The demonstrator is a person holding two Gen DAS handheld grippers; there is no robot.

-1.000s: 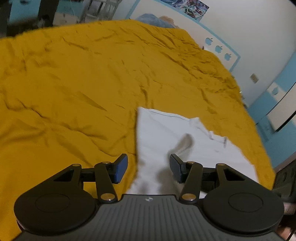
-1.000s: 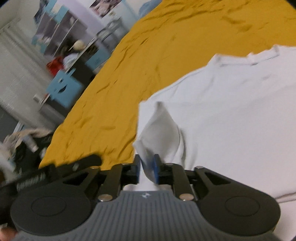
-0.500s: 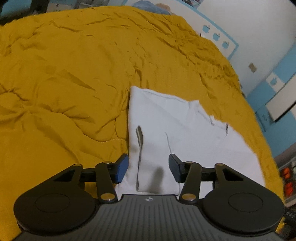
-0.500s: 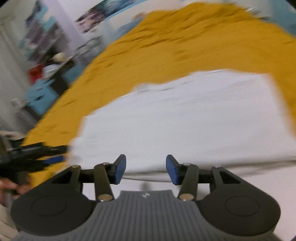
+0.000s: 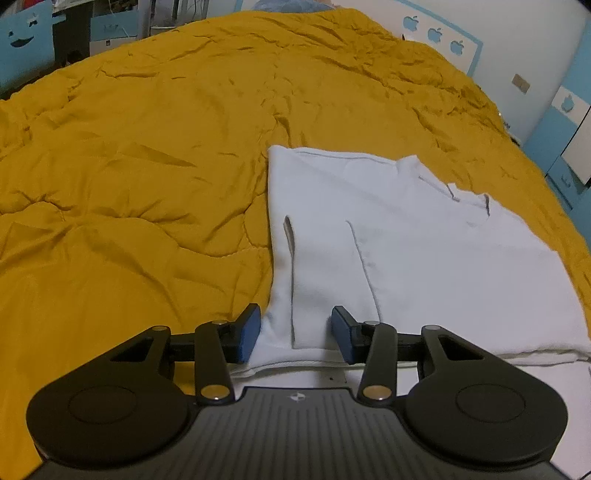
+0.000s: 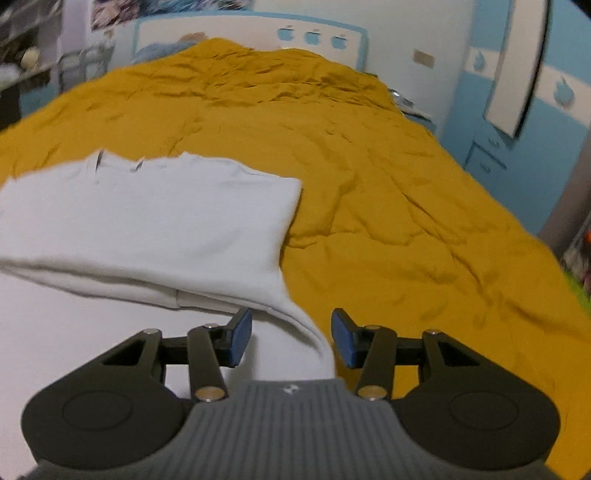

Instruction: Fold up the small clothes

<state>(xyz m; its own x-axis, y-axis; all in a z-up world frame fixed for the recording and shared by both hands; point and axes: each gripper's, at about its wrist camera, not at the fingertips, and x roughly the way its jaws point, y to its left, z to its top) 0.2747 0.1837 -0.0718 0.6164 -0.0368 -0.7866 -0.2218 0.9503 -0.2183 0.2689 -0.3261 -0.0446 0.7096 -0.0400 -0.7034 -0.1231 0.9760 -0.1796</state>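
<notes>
A white shirt (image 5: 406,251) lies on the mustard-yellow bedspread (image 5: 147,166), its sleeves folded in over the body. My left gripper (image 5: 295,334) is open, its blue pads either side of the shirt's near left edge, holding nothing. In the right wrist view the same shirt (image 6: 147,221) shows with a fold across it, and my right gripper (image 6: 291,341) is open over its right edge, where a rounded fold of cloth lies between the jaws.
The yellow bedspread (image 6: 406,221) stretches far beyond the shirt on all sides. A white and blue wall with apple decals (image 5: 436,35) stands behind the bed. Blue furniture (image 5: 22,48) is at the far left, a blue cabinet (image 6: 517,122) at the right.
My right gripper let go of the shirt cloth it was pinching and opened, then swung round to the shirt's right edge. My left gripper stayed open and came lower over the near left edge.
</notes>
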